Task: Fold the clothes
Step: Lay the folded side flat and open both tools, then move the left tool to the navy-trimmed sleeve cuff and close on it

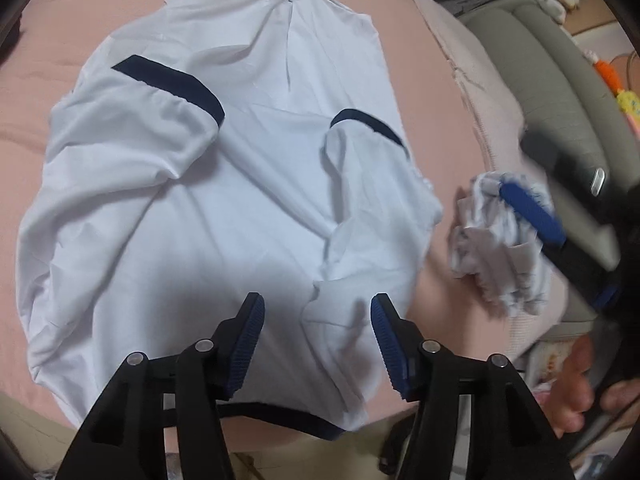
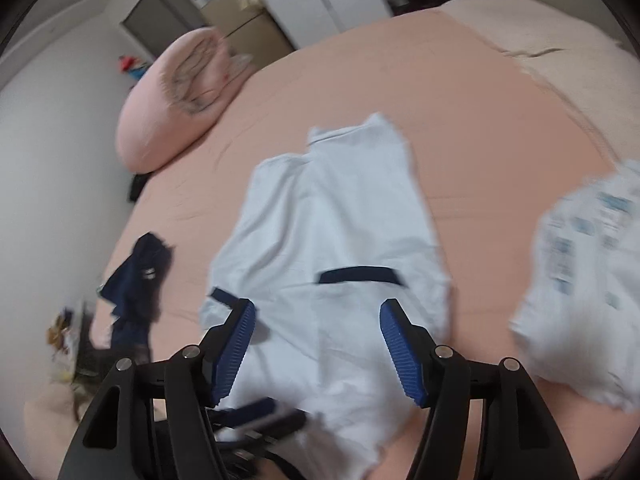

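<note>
White short-sleeved shirt with navy cuff bands (image 1: 224,184) lies spread on the pink bed sheet (image 1: 36,92), both sleeves folded in over the body so the navy bands sit near the centre line; collar end points away from the near edge. Left gripper (image 1: 318,340): jaws apart, released, nothing between the blue ribbed pads, hovering over the near hem. Right gripper (image 2: 318,350): jaws likewise apart and empty, above the hem end of the same shirt. Second item, a crumpled white patterned garment (image 1: 500,240), sits just beside the shirt on the right; a dark navy garment (image 2: 136,276) lies well apart on the left, near the pink pillow (image 2: 176,100). Judgement: sleeve folds done, lengthwise fold of the body comes next. To do it well: take the hem at its two corners, one gripper each, pinching all layers so the tucked sleeves do not slide out. Lift evenly, carry toward the collar, lay down level. Right-side sleeve fold looks rumpled; smooth first or the crease will set crooked. Keep clear of the patterned garment.
</note>
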Motion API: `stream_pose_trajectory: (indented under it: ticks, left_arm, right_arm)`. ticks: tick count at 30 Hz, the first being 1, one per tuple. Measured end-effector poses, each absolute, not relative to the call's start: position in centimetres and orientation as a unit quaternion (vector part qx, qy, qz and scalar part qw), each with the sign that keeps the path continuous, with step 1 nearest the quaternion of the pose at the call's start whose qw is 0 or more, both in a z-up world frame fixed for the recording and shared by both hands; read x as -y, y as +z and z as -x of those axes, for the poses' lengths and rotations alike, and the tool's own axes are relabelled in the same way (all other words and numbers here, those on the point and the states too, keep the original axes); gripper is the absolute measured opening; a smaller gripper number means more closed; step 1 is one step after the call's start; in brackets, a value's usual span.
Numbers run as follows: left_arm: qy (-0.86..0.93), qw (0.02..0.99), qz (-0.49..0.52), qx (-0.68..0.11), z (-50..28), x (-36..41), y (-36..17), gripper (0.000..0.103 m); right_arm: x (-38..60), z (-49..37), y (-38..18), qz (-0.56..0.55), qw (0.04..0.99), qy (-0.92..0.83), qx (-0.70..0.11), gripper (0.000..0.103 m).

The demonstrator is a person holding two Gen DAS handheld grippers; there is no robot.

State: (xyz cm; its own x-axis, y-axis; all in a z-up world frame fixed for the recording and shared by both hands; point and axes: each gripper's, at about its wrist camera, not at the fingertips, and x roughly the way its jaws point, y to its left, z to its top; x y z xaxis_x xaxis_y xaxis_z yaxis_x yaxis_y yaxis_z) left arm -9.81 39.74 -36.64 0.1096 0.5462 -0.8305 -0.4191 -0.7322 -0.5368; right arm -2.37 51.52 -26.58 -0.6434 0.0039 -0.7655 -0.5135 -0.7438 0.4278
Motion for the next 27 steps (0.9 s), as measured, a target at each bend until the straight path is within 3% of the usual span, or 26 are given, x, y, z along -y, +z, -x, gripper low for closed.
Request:
stream_pose_trajectory:
  ticks: [8,13,27]
  left_arm:
    - [0.703,0.355,0.614,0.042,10.6,-41.4,-36.2,0.061]
    - [0.703,0.359,0.613,0.036,11.5,-43.0,-36.3,0.061]
    - [0.673,0.389,0.627,0.061,15.6,-42.8,-37.5,0.061]
  right_arm:
    - [-48.2,-2.2,-29.5,0.431,0.231,0.838,-0.241,0.065]
    - [-44.8,-4.4,-30.8,0.413,0.259,0.838,-0.247,0.065]
    - [-38.3,-1.7,-33.7,0.433,0.262,0.849,-0.151,0.065]
